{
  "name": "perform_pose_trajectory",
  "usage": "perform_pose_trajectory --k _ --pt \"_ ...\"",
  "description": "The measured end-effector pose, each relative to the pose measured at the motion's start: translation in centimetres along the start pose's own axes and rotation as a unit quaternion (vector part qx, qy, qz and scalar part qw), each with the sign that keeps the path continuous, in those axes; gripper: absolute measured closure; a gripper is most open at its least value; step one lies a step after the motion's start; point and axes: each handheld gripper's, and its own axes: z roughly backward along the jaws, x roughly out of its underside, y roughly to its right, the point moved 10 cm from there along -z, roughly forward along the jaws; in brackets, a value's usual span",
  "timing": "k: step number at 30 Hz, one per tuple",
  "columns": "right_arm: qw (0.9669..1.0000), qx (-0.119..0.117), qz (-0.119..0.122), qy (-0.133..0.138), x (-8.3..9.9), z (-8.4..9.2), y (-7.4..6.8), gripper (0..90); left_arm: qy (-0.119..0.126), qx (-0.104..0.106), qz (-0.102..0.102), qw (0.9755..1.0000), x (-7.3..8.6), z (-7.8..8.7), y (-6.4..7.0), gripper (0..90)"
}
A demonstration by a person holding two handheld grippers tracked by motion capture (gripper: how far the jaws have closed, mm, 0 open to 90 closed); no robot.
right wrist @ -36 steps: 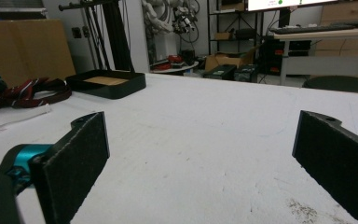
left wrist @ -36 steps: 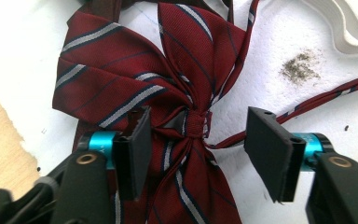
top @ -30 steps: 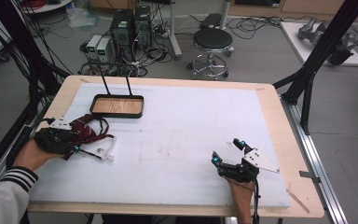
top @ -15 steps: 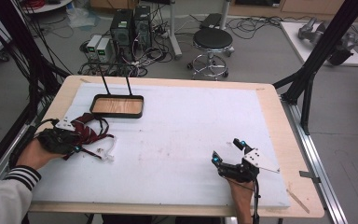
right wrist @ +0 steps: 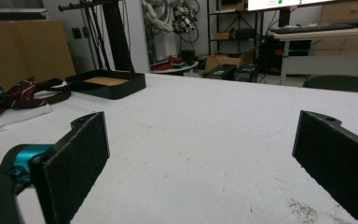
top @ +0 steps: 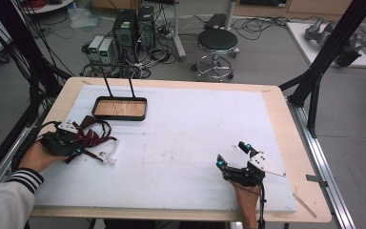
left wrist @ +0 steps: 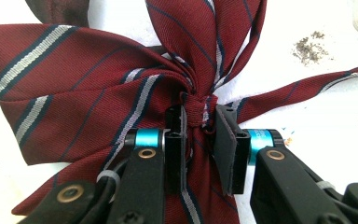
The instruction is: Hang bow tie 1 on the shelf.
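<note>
L gripper [left wrist: 199, 123] has just been closing and now pinches the centre knot of the striped maroon bow tie [left wrist: 88, 88], w/ the knot squeezed between its pads. The tie lies on the white foam mat [top: 186, 138] at the table's left side, just in front of the black tray [top: 120, 108] w/ the wooden bottom, its white strap [top: 106, 155] trailing toward the mat's middle. R gripper [top: 231, 155] sits low on the mat near the front right, jaws wide apart, nothing between them, well apart from the tie. To do this grab well, I'd judge: keep the pinch on the knot itself, not on a loose wing, since the knot is the thickest, stiffest bit and won't slide out. Lift straight up first so wings and strap clear the mat, then carry toward the tray. Watch the strap; it could drag or snag on the tray rim. R gripper could catch the dangling end if needed.
</note>
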Motion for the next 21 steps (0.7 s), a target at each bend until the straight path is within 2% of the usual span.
perform_pose_trajectory --k 8,21 --pt "1.0 0.0 0.002 0.001 0.0 0.0 0.0 2.8 0.009 -0.005 0.001 0.9999 -0.1 0.4 0.1 75.1" --pt "1.0 0.0 0.001 0.0 0.0 0.0 0.0 2.8 0.072 -0.016 0.008 0.9972 -1.1 3.2 -0.4 75.0"
